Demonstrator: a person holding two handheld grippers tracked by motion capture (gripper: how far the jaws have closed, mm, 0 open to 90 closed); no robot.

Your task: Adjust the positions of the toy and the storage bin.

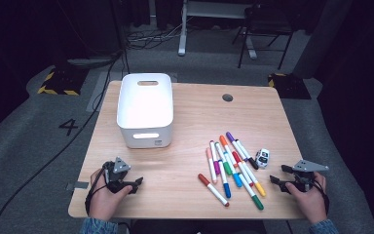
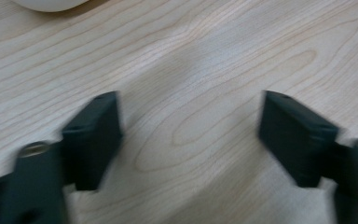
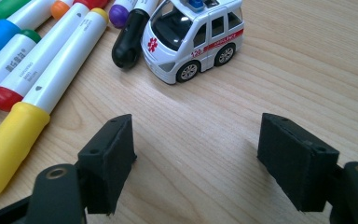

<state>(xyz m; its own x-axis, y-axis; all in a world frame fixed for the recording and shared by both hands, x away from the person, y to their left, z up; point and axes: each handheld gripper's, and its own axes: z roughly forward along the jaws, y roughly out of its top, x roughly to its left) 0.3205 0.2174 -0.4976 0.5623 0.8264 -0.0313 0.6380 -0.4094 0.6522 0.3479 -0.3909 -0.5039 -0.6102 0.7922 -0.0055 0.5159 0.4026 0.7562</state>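
Markers [image 1: 231,165] lay in a loose bunch on the right half of the desk [image 1: 185,195], near the front edge, well apart from the left tool [image 1: 137,184] and closer to the right tool [image 1: 275,181]. Going from left to right: the left tool rested at the front left corner of the desk, its jaws spread apart with only bare wood between them. Behind it stood a white bin [image 1: 145,108], upright. Then came the markers, with caps in red, pink, purple, green, blue, orange, black and yellow. Just beside the black-capped marker [image 3: 129,39] stood a small toy ambulance [image 3: 193,35], on its wheels. The right tool was released too, its jaws wide and empty, pointing toward the ambulance.
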